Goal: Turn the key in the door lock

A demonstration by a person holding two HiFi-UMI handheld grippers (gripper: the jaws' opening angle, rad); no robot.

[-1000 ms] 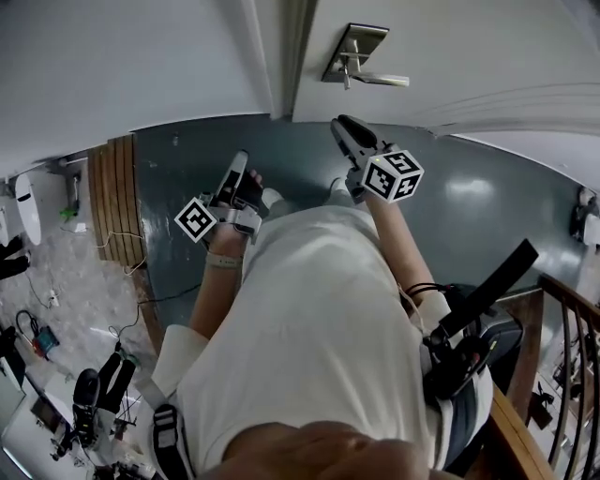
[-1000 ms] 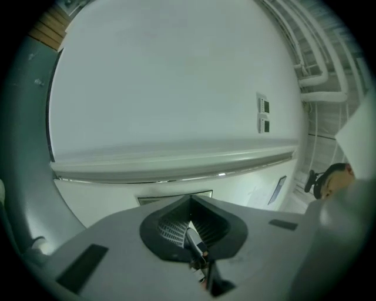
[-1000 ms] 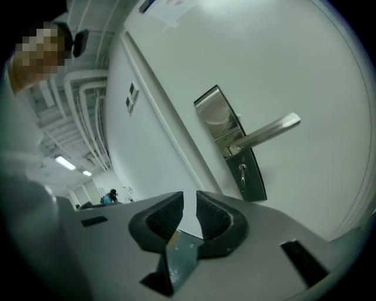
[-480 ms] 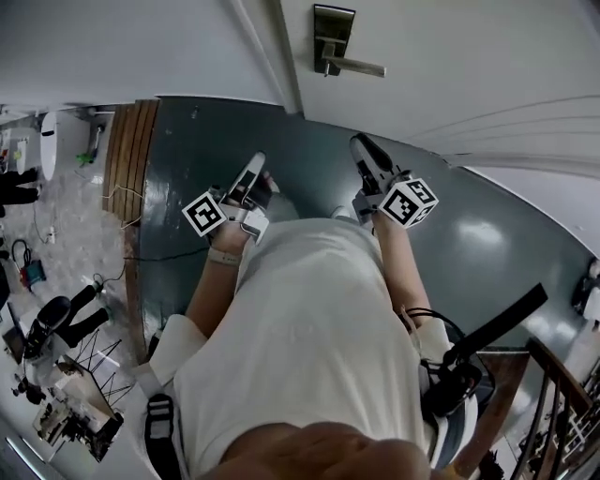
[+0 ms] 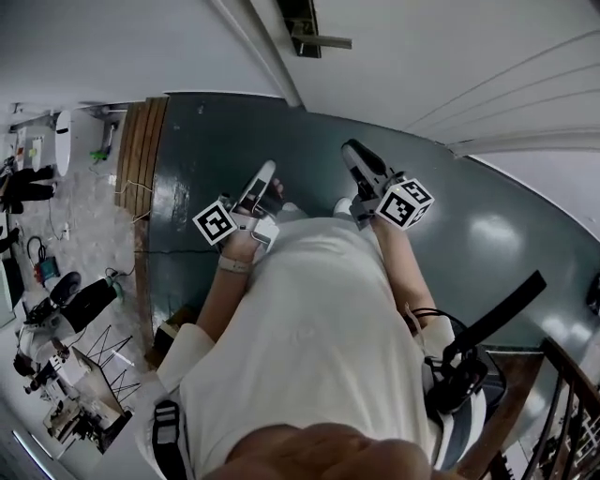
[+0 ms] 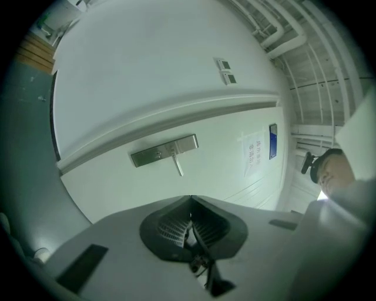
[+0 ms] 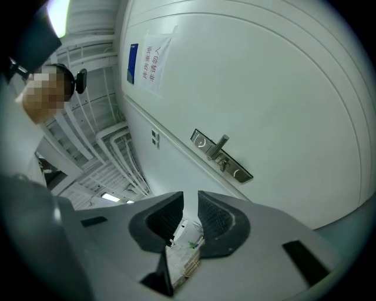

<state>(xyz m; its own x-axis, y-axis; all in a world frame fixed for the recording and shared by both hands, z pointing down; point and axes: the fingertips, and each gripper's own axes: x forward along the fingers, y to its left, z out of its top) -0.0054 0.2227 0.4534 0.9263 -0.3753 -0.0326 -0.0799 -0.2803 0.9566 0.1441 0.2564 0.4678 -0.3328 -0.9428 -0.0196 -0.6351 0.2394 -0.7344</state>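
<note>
The metal lock plate (image 5: 302, 19) with its lever handle (image 5: 324, 41) sits on the white door (image 5: 450, 56) at the top edge of the head view. Both grippers are held level in front of the person, pointing at the door and well short of it. My left gripper (image 5: 270, 167) has its pads together with nothing in them (image 6: 191, 203); the lock plate (image 6: 164, 150) lies ahead of it. My right gripper (image 5: 349, 147) shows a narrow empty gap between its pads (image 7: 191, 203). Ahead of it a small dark piece hangs on the lock plate (image 7: 221, 156) under the lever; I cannot tell if it is a key.
A wooden threshold strip (image 5: 142, 159) borders the dark grey floor (image 5: 469, 216) at the left. Equipment and cables (image 5: 56, 319) lie on the pale floor beyond it. A wooden railing (image 5: 562, 394) stands at the lower right. A paper notice (image 7: 151, 59) hangs on the door.
The lock plate has slid up to the top edge of the head view, and the gap between it and both grippers has widened. Both grippers' jaws look unchanged.
</note>
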